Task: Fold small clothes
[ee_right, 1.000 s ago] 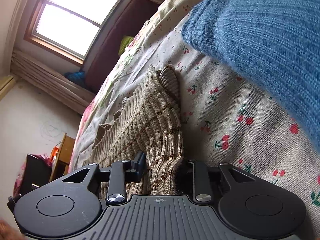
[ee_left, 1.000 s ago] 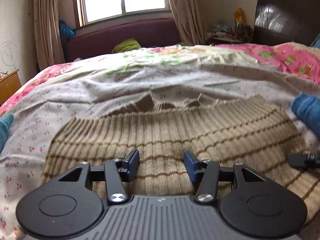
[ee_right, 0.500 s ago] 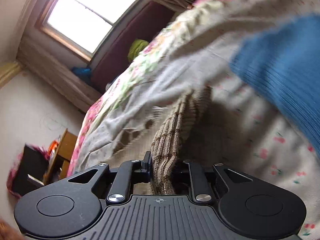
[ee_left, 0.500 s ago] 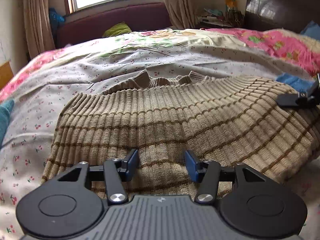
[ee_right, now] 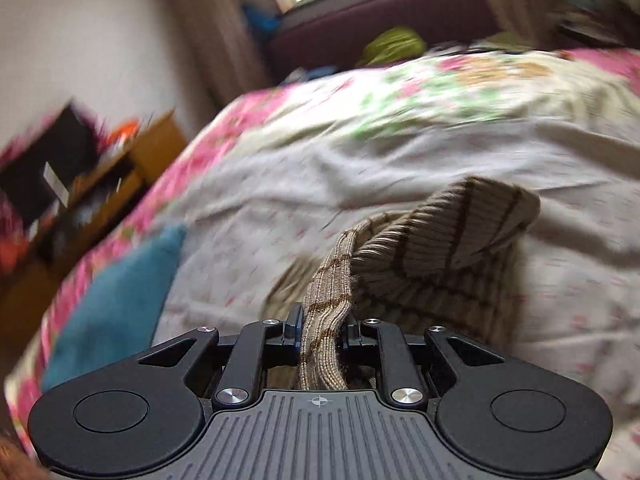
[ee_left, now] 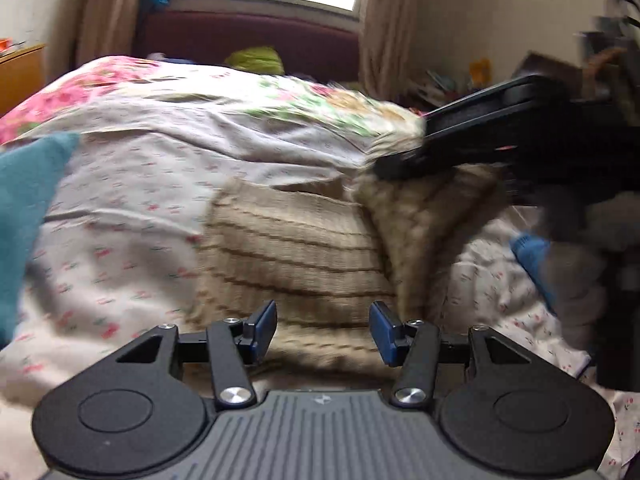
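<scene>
Starting at nine o'clock in your left wrist view, a teal garment (ee_left: 28,216) is lying on the cherry-print bedsheet (ee_left: 132,216), well apart from the sweater. At the centre, the beige striped sweater (ee_left: 296,256) is resting on the sheet, its right side lifting into a blurred fold toward two o'clock. Your left gripper (ee_left: 323,328) is hovering at six o'clock with its jaws spread and nothing between them, the blue pads (ee_left: 265,320) standing clear above the knit. At two o'clock your right gripper (ee_left: 404,160) is crossing the view, dark and blurred, pinching the raised edge of the sweater. At four o'clock a blue garment (ee_left: 530,256) is showing just beyond a blurred grey shape that you cannot make out.

In your right wrist view, the teal garment (ee_right: 120,304) is lying at eight o'clock on the bedsheet (ee_right: 280,192). Your right gripper (ee_right: 320,326) is sitting at six o'clock; its jaws have just been closing and are pressing on a ribbed band of the sweater (ee_right: 436,256), which is running up from between them. The rest of the sweater is draping toward two o'clock, one corner folding over.
</scene>
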Demonstrator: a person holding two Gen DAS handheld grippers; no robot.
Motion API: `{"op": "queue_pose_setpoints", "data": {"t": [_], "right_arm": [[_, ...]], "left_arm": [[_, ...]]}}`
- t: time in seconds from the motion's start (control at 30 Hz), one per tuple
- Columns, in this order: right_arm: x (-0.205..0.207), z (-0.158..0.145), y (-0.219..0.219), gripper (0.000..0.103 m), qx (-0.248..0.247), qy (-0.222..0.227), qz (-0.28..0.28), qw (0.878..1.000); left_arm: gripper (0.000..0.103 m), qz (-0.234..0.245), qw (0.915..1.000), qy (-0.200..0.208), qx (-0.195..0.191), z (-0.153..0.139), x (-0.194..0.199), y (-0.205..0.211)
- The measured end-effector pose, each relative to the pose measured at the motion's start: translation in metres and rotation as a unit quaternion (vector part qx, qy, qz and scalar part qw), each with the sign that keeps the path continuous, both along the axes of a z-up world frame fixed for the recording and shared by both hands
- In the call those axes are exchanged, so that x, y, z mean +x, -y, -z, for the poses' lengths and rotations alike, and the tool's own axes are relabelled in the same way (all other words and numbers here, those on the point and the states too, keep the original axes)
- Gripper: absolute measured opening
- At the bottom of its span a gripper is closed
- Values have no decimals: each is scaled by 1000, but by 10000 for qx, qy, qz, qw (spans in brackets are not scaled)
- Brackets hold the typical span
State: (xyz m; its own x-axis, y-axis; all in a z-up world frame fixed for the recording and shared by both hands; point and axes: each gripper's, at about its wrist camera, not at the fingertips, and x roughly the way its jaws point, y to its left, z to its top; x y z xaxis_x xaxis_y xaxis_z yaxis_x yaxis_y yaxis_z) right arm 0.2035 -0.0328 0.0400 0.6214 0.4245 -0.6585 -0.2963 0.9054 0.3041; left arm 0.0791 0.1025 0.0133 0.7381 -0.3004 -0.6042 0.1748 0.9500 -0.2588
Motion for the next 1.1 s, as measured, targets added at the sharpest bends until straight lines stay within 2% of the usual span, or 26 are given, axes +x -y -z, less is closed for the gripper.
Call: {"op": "queue_pose_setpoints", "data": {"t": [0.17, 0.3, 0.47, 0.6, 0.77, 0.93, 1.1], "right_arm": [[1, 25, -65, 17, -1121, -6, -730, 9910], [2, 34, -75, 21, -1386, -150, -957, 9856], [11, 27, -76, 28, -1260, -383, -1074, 9855], [12, 22, -75, 34, -1065, -504, -1145, 9864], [5, 9, -58, 34, -324, -727, -1307, 9882], [3, -9, -36, 34, -124, -421, -1032, 9937], [4, -15, -7, 34, -65, -252, -608, 9978]], "left_arm": [[61, -210, 9968, -322, -697, 14, 7, -27], [61, -246, 9944, -437, -927, 19, 10, -34], [61, -277, 9910, -551, -1192, 23, 12, -40], [61, -302, 9911, -510, -1196, 21, 10, -41], [62, -456, 9892, -361, -1344, 18, 7, -48], [63, -661, 9852, -139, -1575, 14, 1, -57], [66, -732, 9836, 384, -1603, 4, -6, -58]]}}
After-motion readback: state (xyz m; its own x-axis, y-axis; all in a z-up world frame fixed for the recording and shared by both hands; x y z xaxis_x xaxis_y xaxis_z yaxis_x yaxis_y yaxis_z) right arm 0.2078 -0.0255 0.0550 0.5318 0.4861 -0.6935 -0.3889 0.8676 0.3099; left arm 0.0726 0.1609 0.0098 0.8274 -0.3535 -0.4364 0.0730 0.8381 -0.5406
